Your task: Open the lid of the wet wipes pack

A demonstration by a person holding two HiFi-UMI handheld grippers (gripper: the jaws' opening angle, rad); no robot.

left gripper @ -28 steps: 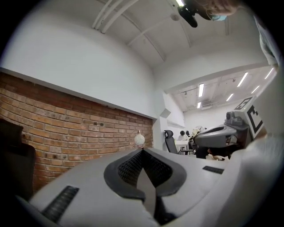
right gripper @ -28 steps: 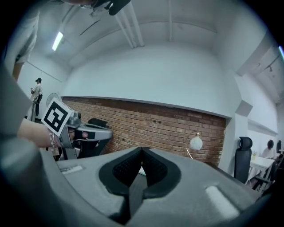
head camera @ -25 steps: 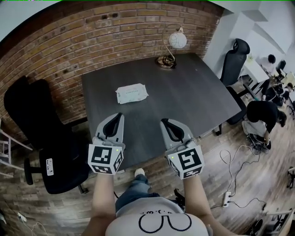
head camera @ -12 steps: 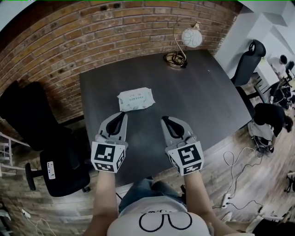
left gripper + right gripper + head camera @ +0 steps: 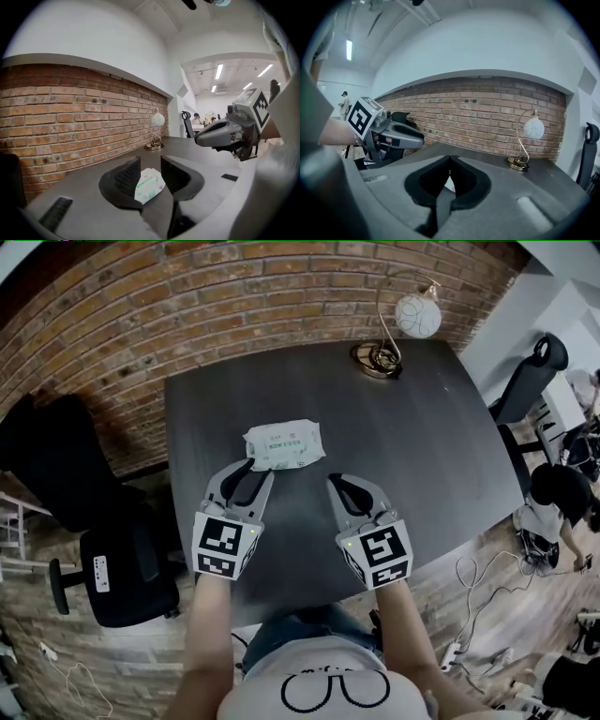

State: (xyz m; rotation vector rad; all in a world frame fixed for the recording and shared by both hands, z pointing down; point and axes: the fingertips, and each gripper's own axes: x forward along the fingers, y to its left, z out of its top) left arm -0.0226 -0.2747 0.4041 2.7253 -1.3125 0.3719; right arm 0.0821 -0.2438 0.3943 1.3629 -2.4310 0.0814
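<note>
1 wet wipes pack (image 5: 284, 444) lies flat on the 1 dark table (image 5: 412, 456), and 1 lamp (image 5: 403, 329) stands at its far edge. Of the 2 grippers, the left gripper (image 5: 251, 474) has just been opening its jaws. They are now spread and empty, with the pack just ahead of their tips, while the right gripper (image 5: 345, 484) is clenched on nothing.

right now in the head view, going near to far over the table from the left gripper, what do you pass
left gripper → wet wipes pack → lamp → brick wall; right gripper sits level with the left one, so it is left out
</note>
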